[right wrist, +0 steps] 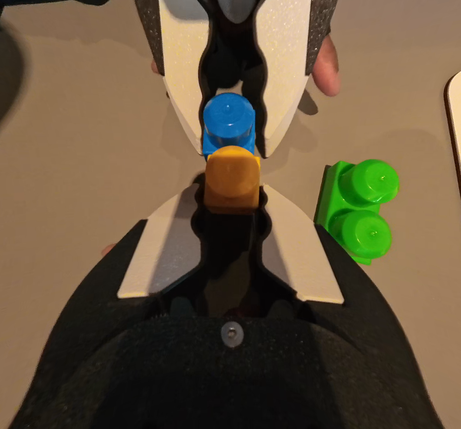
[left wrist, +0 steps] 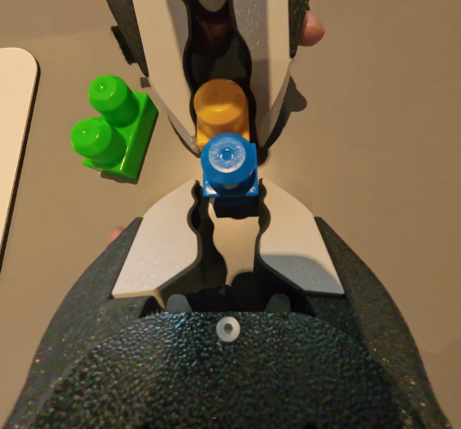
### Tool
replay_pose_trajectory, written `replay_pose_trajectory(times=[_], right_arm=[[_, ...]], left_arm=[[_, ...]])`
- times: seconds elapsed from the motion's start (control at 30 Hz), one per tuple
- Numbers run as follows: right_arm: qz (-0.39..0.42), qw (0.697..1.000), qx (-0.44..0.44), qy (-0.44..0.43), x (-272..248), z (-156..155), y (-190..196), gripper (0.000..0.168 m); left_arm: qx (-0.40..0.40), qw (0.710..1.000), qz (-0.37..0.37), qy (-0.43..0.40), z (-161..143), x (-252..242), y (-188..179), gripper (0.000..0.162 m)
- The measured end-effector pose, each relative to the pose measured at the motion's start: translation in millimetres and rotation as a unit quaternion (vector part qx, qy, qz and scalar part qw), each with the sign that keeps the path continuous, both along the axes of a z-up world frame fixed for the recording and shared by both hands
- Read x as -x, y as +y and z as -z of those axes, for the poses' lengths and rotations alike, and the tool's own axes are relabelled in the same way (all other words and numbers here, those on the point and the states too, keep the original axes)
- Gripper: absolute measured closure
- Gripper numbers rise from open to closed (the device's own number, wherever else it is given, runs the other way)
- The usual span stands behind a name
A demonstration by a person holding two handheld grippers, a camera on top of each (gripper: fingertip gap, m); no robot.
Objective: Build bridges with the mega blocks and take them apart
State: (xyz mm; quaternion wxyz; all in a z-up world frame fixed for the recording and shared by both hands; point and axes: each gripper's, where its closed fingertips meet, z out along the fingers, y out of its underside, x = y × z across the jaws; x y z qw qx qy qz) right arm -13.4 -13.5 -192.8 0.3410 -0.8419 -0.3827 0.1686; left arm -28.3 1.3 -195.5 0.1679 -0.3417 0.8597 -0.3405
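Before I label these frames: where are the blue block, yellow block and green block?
blue block (left wrist: 228, 157): left wrist view, stud top.
yellow block (right wrist: 230, 180): right wrist view, stud top.
green block (right wrist: 329, 200): right wrist view, flat base.

Warm dim light, soft shadows, wide-angle edge warping, slightly blurred foreground.

Both wrist views face each other, close above the same blocks (left wrist: 225, 142).

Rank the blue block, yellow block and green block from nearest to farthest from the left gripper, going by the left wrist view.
1. Blue block: between the left gripper's fingertips.
2. Yellow block: just beyond, touching the blue one, in the right gripper.
3. Green block: off left, lying alone on the table.
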Motion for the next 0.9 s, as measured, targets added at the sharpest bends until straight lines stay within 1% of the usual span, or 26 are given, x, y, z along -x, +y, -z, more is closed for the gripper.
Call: replay_pose_trajectory(times=[0.1,0.13,0.2,0.3,0.37,0.43,0.5,0.6,0.67,0.77,0.83,0.9], right_arm=[[-0.005,1.000,-0.007,-0.002,-2,-1,-3,0.113],[-0.008,1.000,-0.009,-0.003,-4,-1,-5,0.111],[-0.021,1.000,-0.013,0.007,-7,-4,-14,0.108],[-0.033,0.998,-0.027,0.040,-17,-18,-28,0.110],[-0.007,0.996,-0.055,0.067,-30,-33,-23,0.114],[0.044,0.992,-0.078,0.091,-46,-43,-10,0.118],[0.101,0.987,-0.084,0.090,-64,-39,3,0.118],[0.125,0.987,-0.071,0.078,-71,-29,9,0.118],[0.128,0.986,-0.077,0.068,-71,-29,10,0.119],[0.127,0.987,-0.074,0.061,-71,-27,10,0.119],[0.130,0.986,-0.073,0.077,-72,-29,10,0.120],[0.135,0.983,-0.073,0.104,-75,-34,10,0.122]], left_arm=[[0.004,1.000,-0.001,0.000,-1,1,1,0.107],[0.006,1.000,0.000,-0.003,-2,2,1,0.102],[0.016,1.000,0.003,-0.004,-5,7,4,0.095],[0.050,0.999,0.000,-0.021,-18,12,12,0.093],[0.082,0.995,-0.012,-0.050,-34,12,19,0.094],[0.100,0.990,-0.041,-0.086,-47,4,32,0.096],[0.103,0.984,-0.078,-0.120,-53,-8,50,0.098],[0.099,0.981,-0.106,-0.131,-53,-27,67,0.099],[0.084,0.985,-0.094,-0.121,-53,-41,69,0.097],[0.082,0.992,-0.045,-0.086,-53,-60,59,0.097],[0.062,0.996,-0.015,-0.067,-50,-73,53,0.097],[0.037,0.998,0.022,-0.041,-40,-80,45,0.098]])
